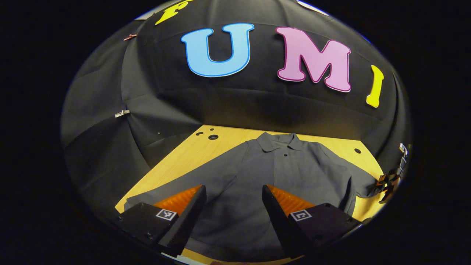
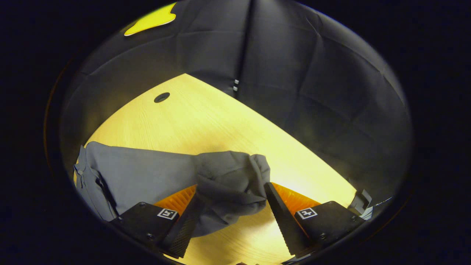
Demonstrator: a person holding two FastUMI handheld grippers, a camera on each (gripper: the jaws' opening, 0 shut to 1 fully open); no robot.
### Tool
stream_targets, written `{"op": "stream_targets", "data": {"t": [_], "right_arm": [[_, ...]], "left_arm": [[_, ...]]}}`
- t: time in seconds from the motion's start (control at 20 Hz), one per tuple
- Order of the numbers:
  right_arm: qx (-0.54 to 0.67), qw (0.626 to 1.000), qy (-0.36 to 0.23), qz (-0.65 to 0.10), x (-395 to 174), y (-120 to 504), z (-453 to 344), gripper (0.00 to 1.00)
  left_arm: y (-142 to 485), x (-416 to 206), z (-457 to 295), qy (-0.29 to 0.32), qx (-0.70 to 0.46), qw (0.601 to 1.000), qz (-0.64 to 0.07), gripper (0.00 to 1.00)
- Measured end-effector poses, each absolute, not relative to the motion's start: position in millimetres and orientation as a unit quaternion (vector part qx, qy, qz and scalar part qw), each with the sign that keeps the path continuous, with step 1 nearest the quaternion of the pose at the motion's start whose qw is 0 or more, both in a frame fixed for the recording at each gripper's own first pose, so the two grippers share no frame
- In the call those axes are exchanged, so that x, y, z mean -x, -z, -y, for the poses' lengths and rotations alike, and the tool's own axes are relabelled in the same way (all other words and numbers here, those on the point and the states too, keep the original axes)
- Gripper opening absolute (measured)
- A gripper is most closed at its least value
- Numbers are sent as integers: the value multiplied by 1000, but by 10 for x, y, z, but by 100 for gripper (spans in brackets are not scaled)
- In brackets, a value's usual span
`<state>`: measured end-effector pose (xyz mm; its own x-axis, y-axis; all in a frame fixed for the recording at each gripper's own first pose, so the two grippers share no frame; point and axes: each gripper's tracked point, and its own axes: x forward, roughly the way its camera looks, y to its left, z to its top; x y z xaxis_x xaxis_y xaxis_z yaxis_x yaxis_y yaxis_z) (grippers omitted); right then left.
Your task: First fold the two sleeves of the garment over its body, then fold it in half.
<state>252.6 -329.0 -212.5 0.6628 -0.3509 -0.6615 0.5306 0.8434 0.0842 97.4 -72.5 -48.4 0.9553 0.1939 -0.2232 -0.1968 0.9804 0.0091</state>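
Item: one dark grey polo shirt (image 1: 257,173), collared, short-sleeved, lying face up on the wooden tabletop (image 1: 184,154), collar toward the far wall, hem toward the near edge.

Condition: body spread flat. In the left gripper view one sleeve (image 1: 362,186) reached out to the right, its end by the other gripper (image 1: 390,182) at the tabletop's right edge. In the right gripper view that sleeve's end (image 2: 232,180) sat bunched and rumpled between the fingers.

Left gripper (image 1: 233,206): jaws spread wide, hovering over the lower body of the shirt, holding nothing.

Right gripper (image 2: 230,209): jaws spread, one on either side of the bunched sleeve end. Whether either finger touched the cloth could not be told; the gap looked too wide for a pinch.

Handling, judged: thin woven cloth, light and limp, without stiffness; likely to drape, sag and crease when lifted, and to drag its neighbouring fabric along. Not fragile; only mildly slippery on the smooth wood.

Recommended hold, judged: pinch the sleeve at its cuff edge, through both layers, and carry it low across the body. For the halving, grip the hem corners.
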Motion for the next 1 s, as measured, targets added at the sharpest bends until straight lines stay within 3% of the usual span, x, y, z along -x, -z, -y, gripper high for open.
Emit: {"op": "stream_targets", "data": {"t": [0.1,0.2,0.35,0.4,0.45,0.95,1.0], "right_arm": [[-142,904,247,-318,-2575,2093,3286,100],[-130,912,224,-318,-2623,2091,3176,89],[-119,922,198,-310,-2726,2097,3007,24],[-119,925,193,-304,-2749,2085,2998,14],[-122,928,187,-300,-2752,2076,2997,10],[-65,952,148,-260,-2681,1470,2815,10],[-59,956,142,-252,-2683,1350,2723,5]], "left_arm": [[521,-986,752,-98,9,988,-116,96],[556,-996,779,-97,13,988,-121,96],[577,-1017,841,-91,14,988,-123,96],[583,-1028,843,-88,11,988,-124,96],[581,-1024,846,-86,9,988,-125,96],[563,-882,709,-77,-3,988,-136,95],[562,-869,666,-78,-1,987,-138,95]]}}
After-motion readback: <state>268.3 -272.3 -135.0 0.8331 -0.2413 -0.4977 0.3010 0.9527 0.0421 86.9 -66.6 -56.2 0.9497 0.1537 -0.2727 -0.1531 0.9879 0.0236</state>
